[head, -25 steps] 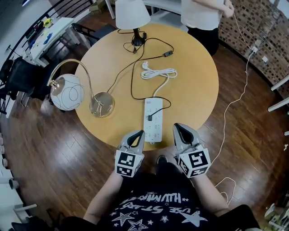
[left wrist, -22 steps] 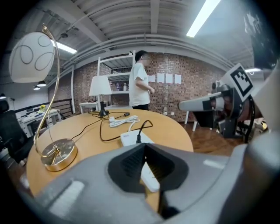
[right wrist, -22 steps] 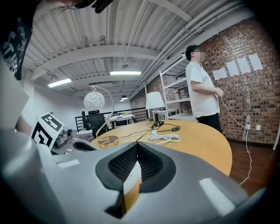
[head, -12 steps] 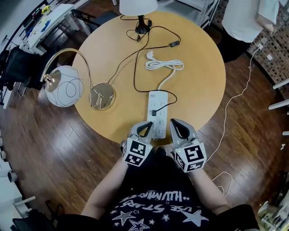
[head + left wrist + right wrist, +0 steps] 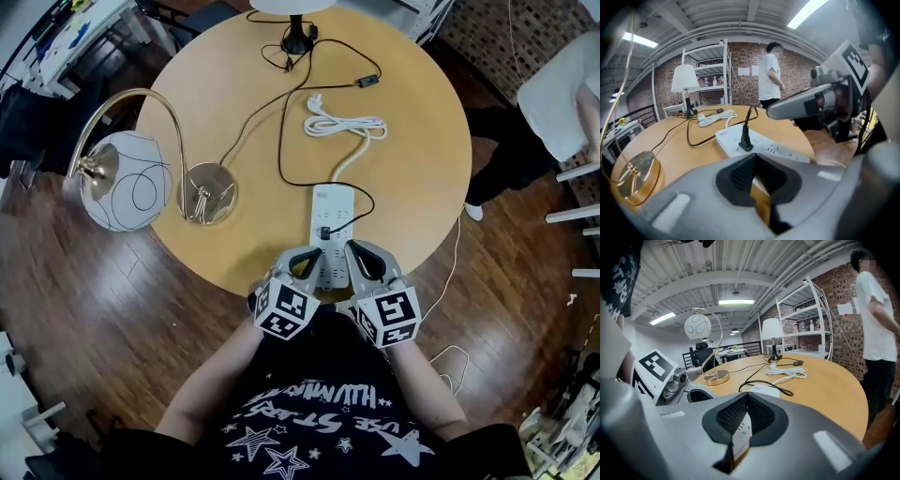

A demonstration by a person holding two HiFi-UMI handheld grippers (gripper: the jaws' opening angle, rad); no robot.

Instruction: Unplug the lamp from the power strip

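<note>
A white power strip lies on the round wooden table, with one black plug seated in it. The plug's black cord runs back to a white-shaded lamp at the far edge. Both grippers hover side by side over the strip's near end, at the table's front rim. My left gripper is shut and empty. My right gripper is also shut with nothing held. In the left gripper view the plug stands upright just beyond the jaws. The right gripper view shows the strip just past its jaws.
A gold arc lamp with a glass globe overhangs the table's left edge, its base on the table. The strip's own white cord lies coiled behind it. A person in a white shirt stands at the right, near metal shelving.
Both grippers have drawn closer together and forward to the strip's near end. The bystander has moved from the far side to the right of the table.
</note>
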